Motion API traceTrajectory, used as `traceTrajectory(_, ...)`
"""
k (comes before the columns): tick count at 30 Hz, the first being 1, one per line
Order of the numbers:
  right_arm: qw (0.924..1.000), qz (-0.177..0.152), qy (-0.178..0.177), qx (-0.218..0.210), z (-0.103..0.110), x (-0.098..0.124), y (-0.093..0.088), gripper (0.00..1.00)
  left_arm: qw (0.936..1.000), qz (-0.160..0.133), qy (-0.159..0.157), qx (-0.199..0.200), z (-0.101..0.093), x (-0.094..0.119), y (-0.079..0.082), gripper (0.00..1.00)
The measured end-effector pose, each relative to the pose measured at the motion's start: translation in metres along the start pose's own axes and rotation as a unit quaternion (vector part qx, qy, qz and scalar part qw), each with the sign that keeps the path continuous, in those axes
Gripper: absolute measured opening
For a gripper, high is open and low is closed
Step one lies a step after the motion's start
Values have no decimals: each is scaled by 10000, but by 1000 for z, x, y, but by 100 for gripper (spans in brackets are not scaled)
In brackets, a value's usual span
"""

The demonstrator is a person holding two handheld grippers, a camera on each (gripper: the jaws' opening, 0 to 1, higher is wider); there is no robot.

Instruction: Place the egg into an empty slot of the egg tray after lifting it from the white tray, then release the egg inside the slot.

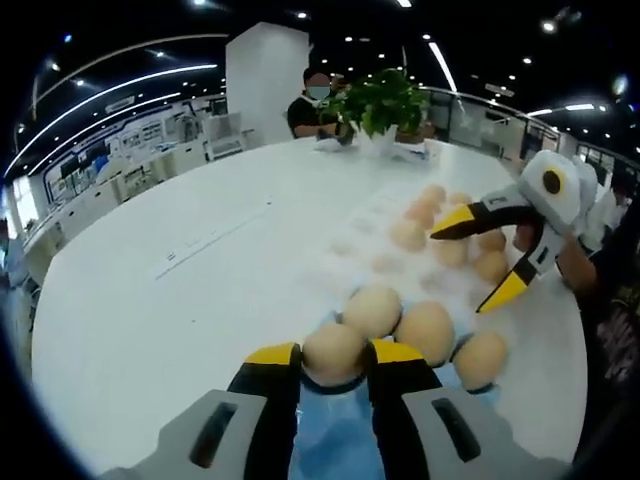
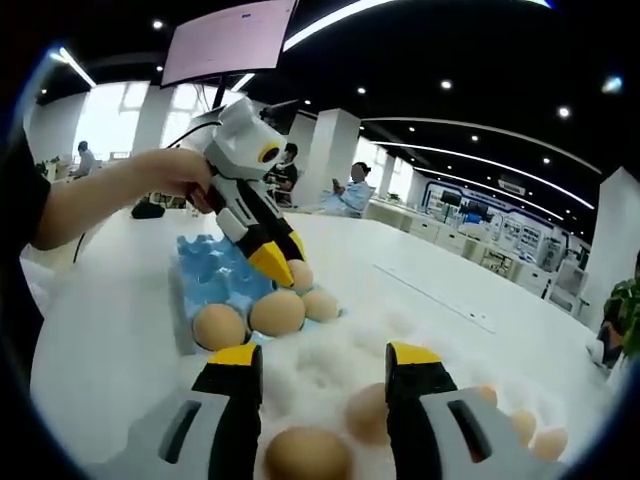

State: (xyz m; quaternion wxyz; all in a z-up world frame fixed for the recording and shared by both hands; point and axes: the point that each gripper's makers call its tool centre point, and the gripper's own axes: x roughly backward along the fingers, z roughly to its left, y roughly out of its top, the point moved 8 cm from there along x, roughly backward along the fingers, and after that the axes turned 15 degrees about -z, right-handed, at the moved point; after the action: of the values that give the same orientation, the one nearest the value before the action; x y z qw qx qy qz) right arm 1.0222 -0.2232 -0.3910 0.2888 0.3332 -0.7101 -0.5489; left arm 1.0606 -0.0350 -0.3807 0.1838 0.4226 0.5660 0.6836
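An egg (image 1: 333, 352) sits between my left gripper's (image 1: 335, 354) yellow tips, which are shut on it just over the blue egg tray (image 1: 330, 435). Three more eggs (image 1: 425, 330) rest in the tray's slots beside it. In the right gripper view the left gripper (image 2: 283, 262) points down at that tray (image 2: 215, 268) with the egg (image 2: 299, 274) at its tips. My right gripper (image 2: 322, 355) stands open above the white tray (image 2: 330, 372), where several eggs (image 2: 369, 410) lie. It enters the left gripper view from the right (image 1: 473, 262), jaws spread over the white tray (image 1: 370, 225).
Everything stands on a large white table (image 1: 180, 280). A potted plant (image 1: 385, 100) and a seated person (image 1: 318, 100) are at its far edge. A hand (image 2: 170, 170) and forearm hold the left gripper. More people (image 2: 355, 190) sit further off.
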Motion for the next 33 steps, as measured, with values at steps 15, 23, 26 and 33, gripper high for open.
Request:
traceTrajectory(15,9999,-15,-88,-78,-4,0,-1,51,9995,-130,-82,-275,-7,0,20,38)
traceTrajectory(23,9989,-270,-358,-144,-13,2,6,55,9984,-71,-323,-447,-13,-14,28,40)
traceTrajectory(26,9987,-251,-427,-84,-15,2,6,55,9981,-102,-411,-453,-15,-18,30,40)
traceTrajectory(33,9987,-322,-334,-227,-13,2,7,55,9970,-109,-576,-510,-18,-30,36,41)
